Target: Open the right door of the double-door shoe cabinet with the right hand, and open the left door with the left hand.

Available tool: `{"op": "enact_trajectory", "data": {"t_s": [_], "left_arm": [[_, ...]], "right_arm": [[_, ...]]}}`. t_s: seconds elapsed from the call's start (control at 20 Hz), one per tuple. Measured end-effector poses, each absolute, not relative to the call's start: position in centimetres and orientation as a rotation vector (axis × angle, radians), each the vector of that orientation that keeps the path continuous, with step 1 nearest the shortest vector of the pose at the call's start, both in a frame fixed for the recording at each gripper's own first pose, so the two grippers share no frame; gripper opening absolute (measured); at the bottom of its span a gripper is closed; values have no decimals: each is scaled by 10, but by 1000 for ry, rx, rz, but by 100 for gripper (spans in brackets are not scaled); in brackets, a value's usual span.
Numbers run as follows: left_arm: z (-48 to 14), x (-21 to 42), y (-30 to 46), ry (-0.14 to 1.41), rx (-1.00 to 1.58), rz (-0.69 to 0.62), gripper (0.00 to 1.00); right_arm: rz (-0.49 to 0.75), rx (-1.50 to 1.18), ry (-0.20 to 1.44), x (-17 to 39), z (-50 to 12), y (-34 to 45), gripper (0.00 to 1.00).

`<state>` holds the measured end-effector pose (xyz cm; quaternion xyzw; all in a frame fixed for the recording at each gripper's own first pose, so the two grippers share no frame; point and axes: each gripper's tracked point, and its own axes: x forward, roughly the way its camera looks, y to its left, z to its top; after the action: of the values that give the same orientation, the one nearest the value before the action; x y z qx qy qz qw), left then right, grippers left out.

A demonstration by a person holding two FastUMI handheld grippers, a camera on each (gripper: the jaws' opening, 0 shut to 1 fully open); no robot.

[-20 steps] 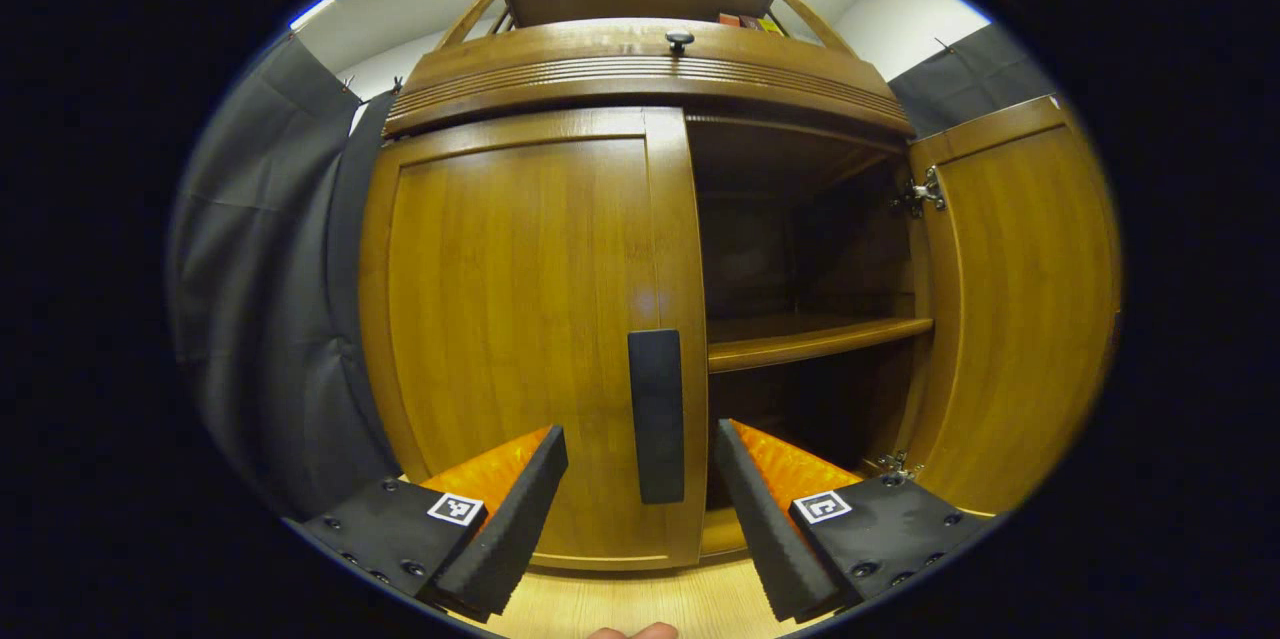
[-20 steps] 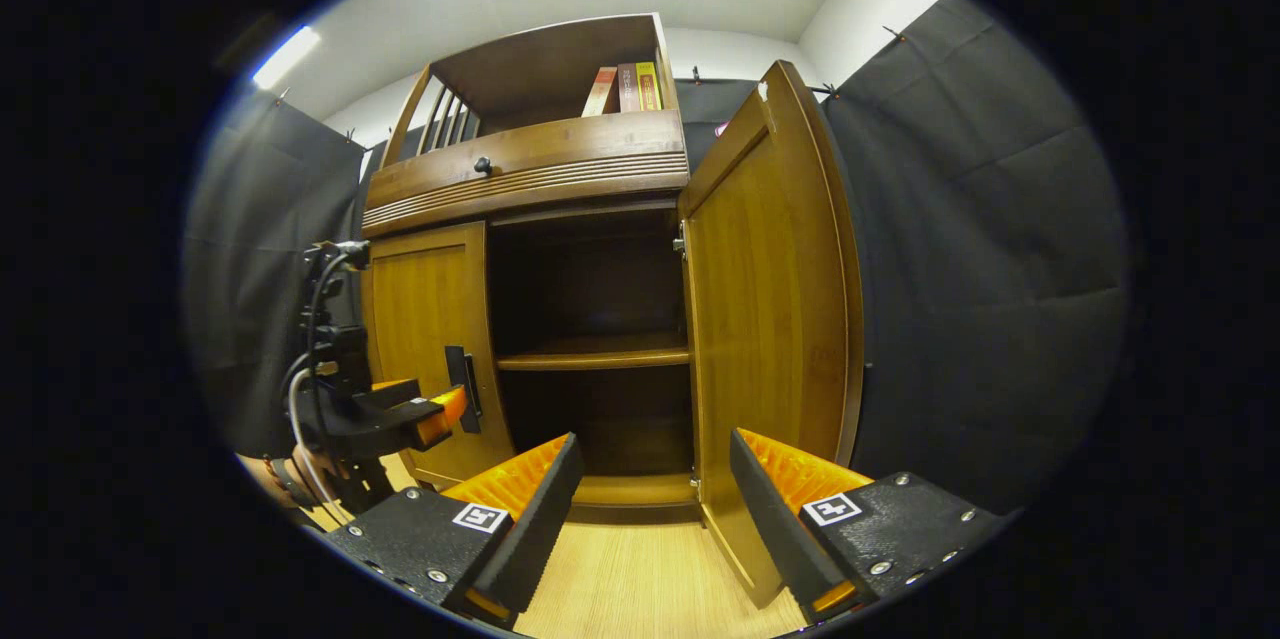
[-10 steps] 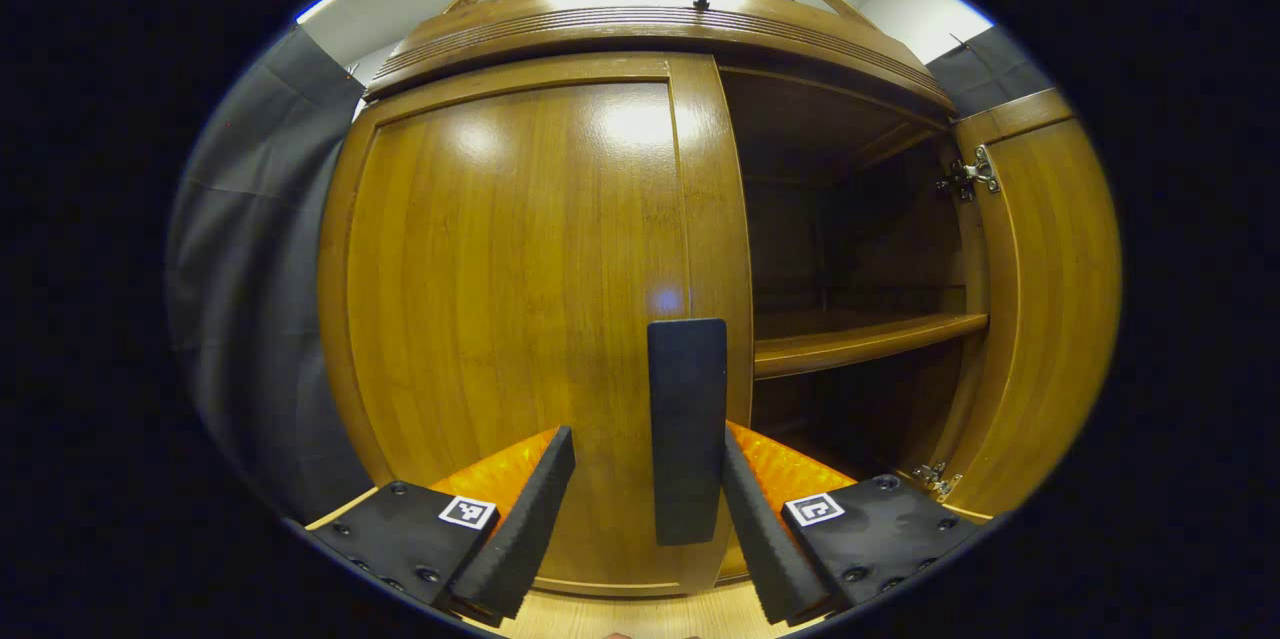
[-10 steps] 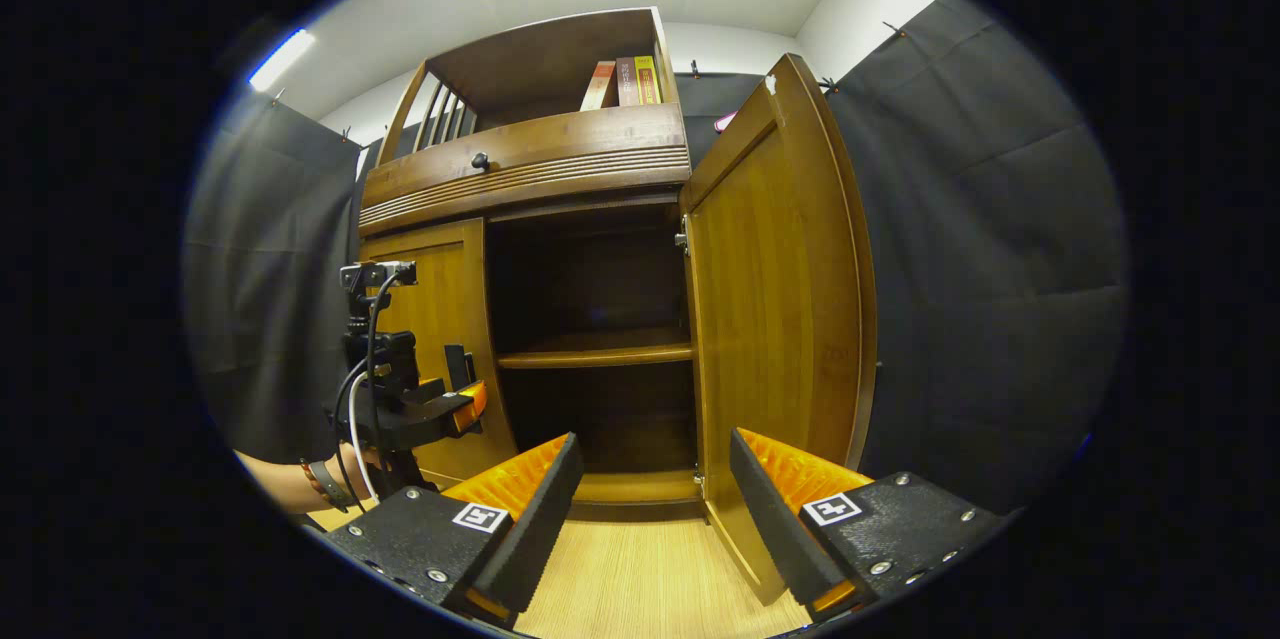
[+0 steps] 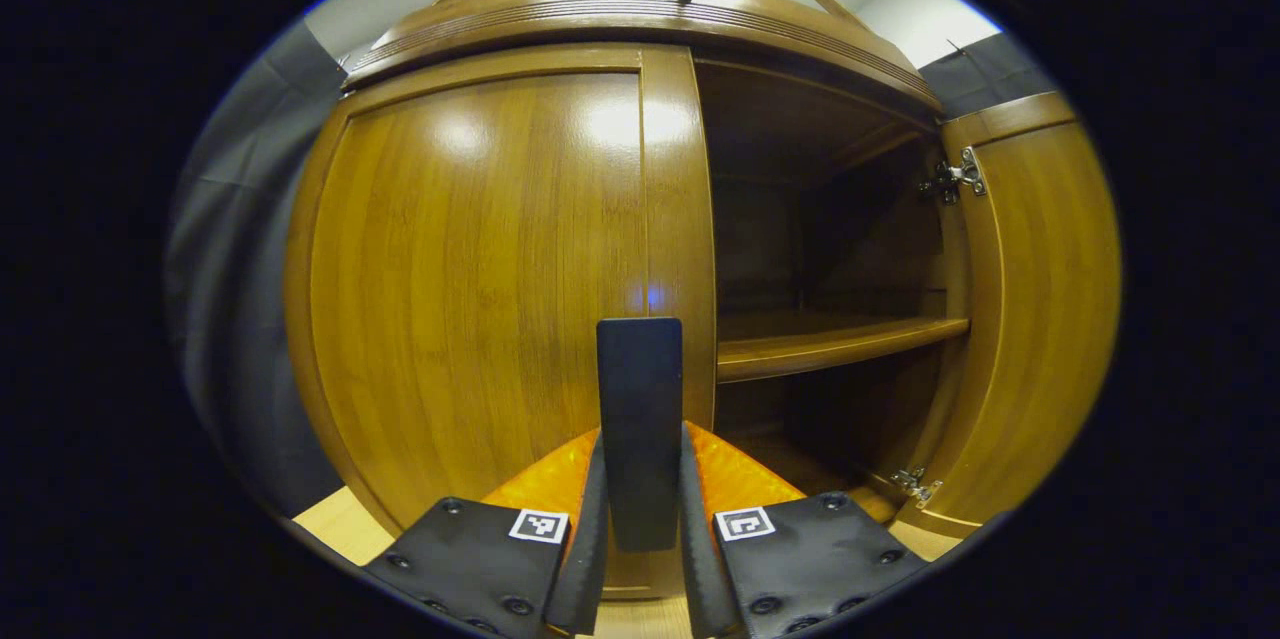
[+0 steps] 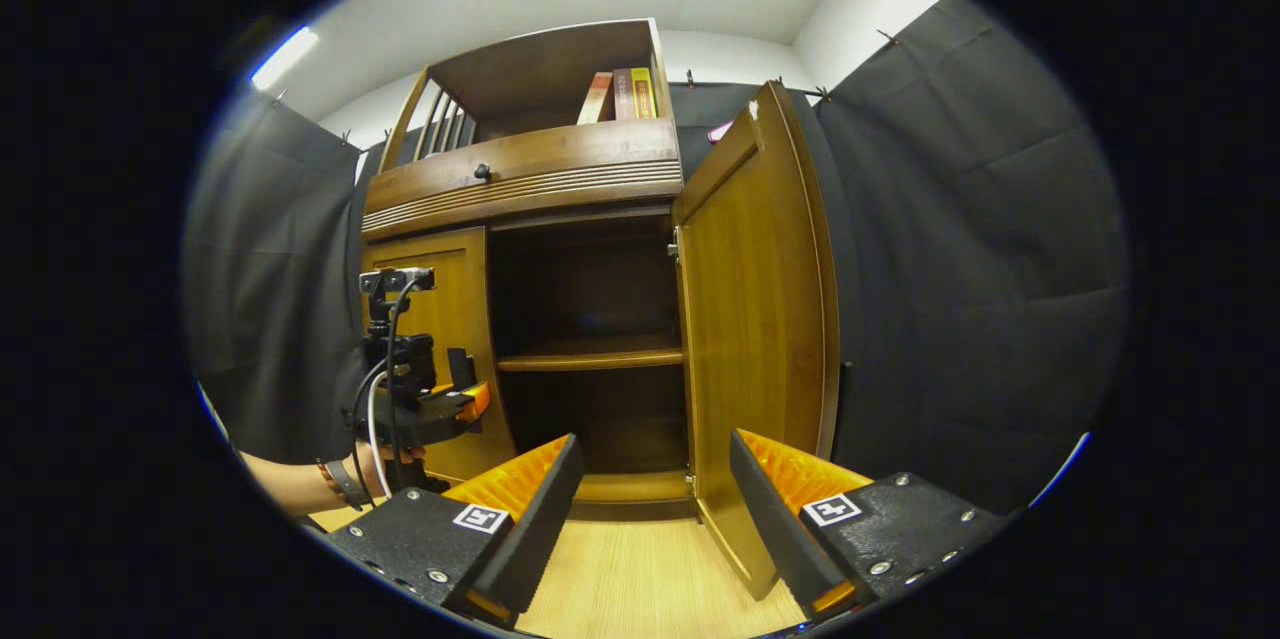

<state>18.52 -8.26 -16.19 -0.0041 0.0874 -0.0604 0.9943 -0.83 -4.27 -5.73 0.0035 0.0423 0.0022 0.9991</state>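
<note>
At cabinet front, left gripper (image 5: 640, 519) is clamped on the dark vertical handle (image 5: 640, 419) of the left door (image 5: 470, 269), which sits flush & closed; right door (image 6: 760, 319) hangs wide open, right gripper (image 6: 650, 509) spread apart w/ nothing in it, well back; door looks stiff, solid wood, prob. moderate weight on hinges (image 5: 950, 177); handle's rigid, best held mid-length, pull in an arc.
</note>
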Motion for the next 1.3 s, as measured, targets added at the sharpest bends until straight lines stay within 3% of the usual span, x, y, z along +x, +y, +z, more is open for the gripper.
{"op": "enact_trajectory", "data": {"t_s": [0.2,0.25,0.4,0.45,0.55,0.6,0.7,0.95,1.05,1.1,1.15,1.3], "left_arm": [[-163,181,-83,197,-11,-135,35],[-162,179,-81,201,-9,-139,29],[-160,171,-82,220,-16,-155,30],[-159,167,-81,222,-15,-156,29],[-155,148,-77,222,-1,-145,31],[-153,141,-73,223,4,-137,31],[-148,121,-62,225,9,-122,31],[-136,74,-33,248,32,-107,30],[-130,58,-18,249,35,-85,31],[-128,49,-8,244,44,-67,31],[-126,41,2,239,59,-44,30],[-118,20,34,217,105,51,28]], "right_arm": [[22,-27,97,-14,-61,-35,92],[22,-24,93,-16,-60,-32,92],[24,-16,86,-25,-61,-24,92],[26,-22,87,-28,-63,-23,100],[24,-36,85,-33,-64,-24,100],[27,-36,88,-37,-66,-24,80],[36,-39,86,-42,-64,-22,100],[77,-37,99,-45,-67,-17,100],[94,-41,108,-41,-72,-13,92],[103,-43,110,-38,-72,-9,92],[115,-42,111,-36,-73,-5,100],[144,-43,121,-30,-80,8,100]]}}
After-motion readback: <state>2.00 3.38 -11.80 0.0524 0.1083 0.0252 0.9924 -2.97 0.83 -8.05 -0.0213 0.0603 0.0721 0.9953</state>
